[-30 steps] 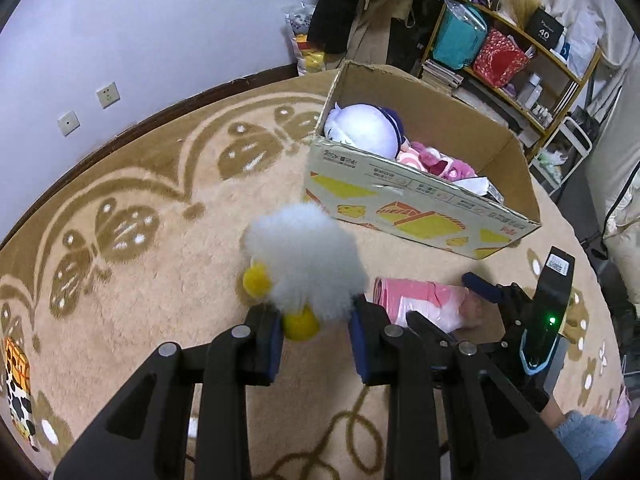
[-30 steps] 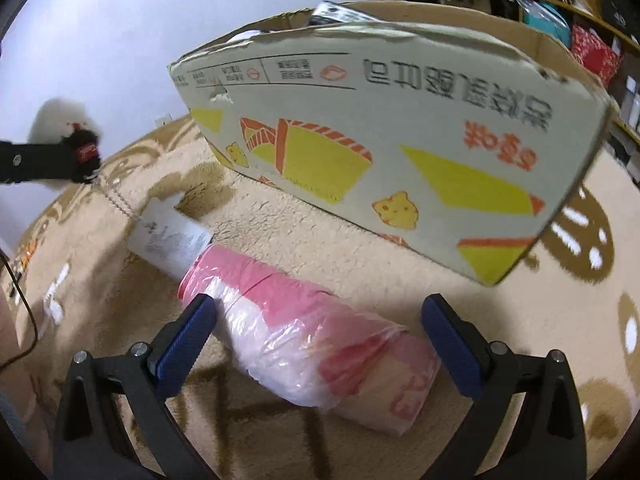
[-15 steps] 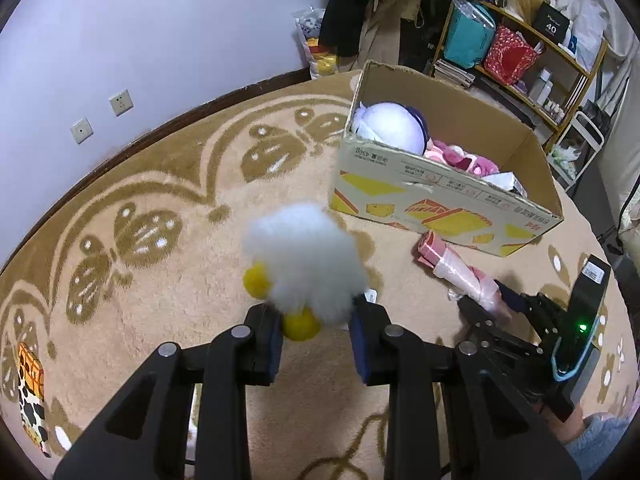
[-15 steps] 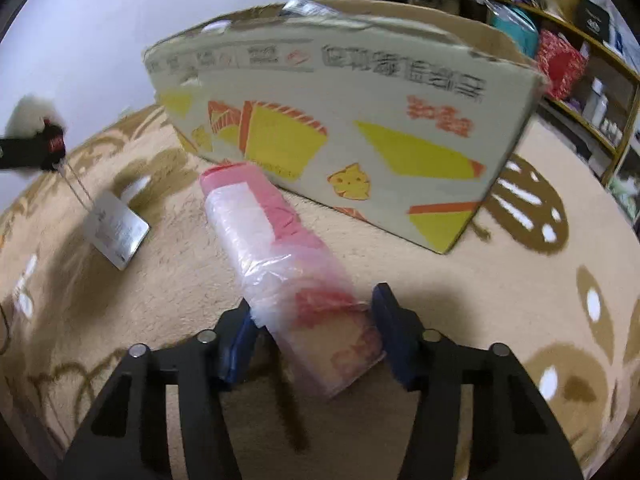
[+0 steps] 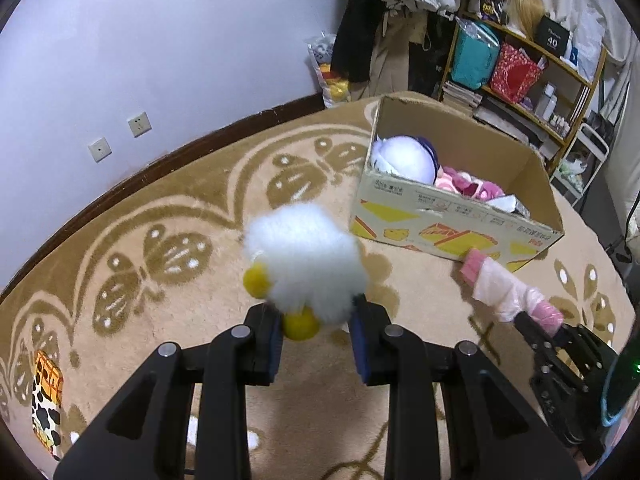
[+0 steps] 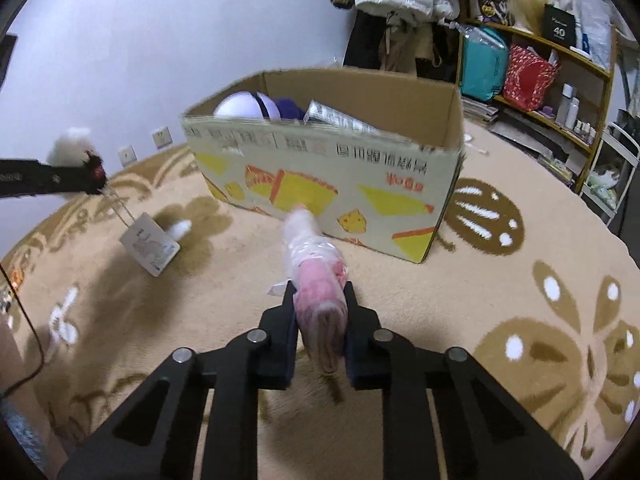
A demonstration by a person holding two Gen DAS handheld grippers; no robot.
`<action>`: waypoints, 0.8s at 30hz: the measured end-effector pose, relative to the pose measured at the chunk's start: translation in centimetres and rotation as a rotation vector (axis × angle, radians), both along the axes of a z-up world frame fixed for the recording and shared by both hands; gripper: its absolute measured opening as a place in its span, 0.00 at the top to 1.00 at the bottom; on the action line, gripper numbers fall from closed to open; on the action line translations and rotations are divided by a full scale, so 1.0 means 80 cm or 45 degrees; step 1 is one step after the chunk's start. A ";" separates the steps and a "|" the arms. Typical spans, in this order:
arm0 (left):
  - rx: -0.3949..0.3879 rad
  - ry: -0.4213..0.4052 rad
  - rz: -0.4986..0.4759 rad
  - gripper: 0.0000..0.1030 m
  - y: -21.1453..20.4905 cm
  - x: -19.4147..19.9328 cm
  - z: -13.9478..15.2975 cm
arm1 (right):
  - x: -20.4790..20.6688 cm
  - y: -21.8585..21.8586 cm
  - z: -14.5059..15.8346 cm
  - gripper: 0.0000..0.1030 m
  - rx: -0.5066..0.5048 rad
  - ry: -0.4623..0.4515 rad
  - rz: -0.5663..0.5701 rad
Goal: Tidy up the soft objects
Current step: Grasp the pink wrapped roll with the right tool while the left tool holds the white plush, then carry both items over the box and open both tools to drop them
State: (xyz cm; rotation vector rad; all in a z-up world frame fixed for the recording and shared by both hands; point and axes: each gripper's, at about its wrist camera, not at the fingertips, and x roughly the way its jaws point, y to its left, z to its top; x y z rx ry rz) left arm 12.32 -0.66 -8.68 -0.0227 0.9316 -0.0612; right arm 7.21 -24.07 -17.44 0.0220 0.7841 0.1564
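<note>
My left gripper is shut on a fluffy white plush with yellow feet and holds it above the carpet. It also shows at the left of the right wrist view, with a paper tag dangling from it. My right gripper is shut on a pink plastic-wrapped soft roll, lifted off the carpet; the roll also shows in the left wrist view. An open cardboard box stands ahead, holding a white-purple plush and pink soft items.
A tan patterned carpet covers the floor. A shelf with bags and bottles and hanging coats stand behind the box. A wall with sockets is at the left. A cow-patterned item lies at the far left.
My right gripper closed on the pink roll and lifted it off the carpet. Both grippers rose and pulled back from the box. The left kept its hold on the white plush.
</note>
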 end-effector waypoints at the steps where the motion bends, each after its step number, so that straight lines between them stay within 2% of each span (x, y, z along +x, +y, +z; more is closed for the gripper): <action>1: -0.001 -0.011 0.004 0.74 0.002 -0.002 0.003 | -0.005 0.001 0.008 0.83 0.005 -0.022 -0.010; 6: -0.009 -0.053 0.006 0.74 0.006 -0.013 0.017 | -0.023 -0.009 0.044 0.83 0.059 -0.105 -0.042; 15: 0.023 -0.147 -0.035 0.74 0.000 -0.027 0.046 | -0.053 -0.018 0.096 0.84 0.072 -0.240 -0.090; 19: 0.071 -0.254 -0.099 0.74 -0.014 -0.030 0.080 | -0.055 -0.025 0.115 0.84 0.070 -0.293 -0.119; 22: 0.042 -0.300 -0.125 0.74 -0.021 -0.023 0.104 | -0.050 -0.030 0.122 0.83 0.074 -0.309 -0.132; 24: 0.072 -0.344 -0.140 0.74 -0.028 -0.016 0.117 | -0.044 -0.033 0.126 0.83 0.073 -0.312 -0.134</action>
